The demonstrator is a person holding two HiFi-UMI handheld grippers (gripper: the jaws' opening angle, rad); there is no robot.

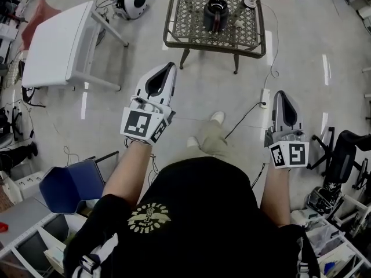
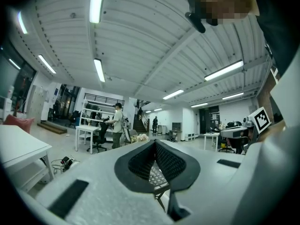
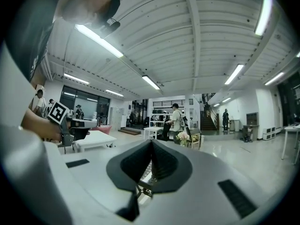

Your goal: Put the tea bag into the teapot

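Small items [image 1: 250,3] beside teapot [image 1: 216,13] too small to identify; table [image 1: 214,47] far edge cropped.

Teapot [image 1: 216,13] stands on the far table [image 1: 188,23]; second table [image 1: 58,45] lies left

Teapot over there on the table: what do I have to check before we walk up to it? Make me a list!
1. Teapot in sight: ok, it stands on the metal table ahead.
2. Tea bag found: cannot tell, the white things beside the teapot are too small.
3. Left tongs empty: ok, shut on nothing.
4. Right tongs empty: ok, shut on nothing.
5. Way free: not ok, a cable and a power strip lie on the floor in between.
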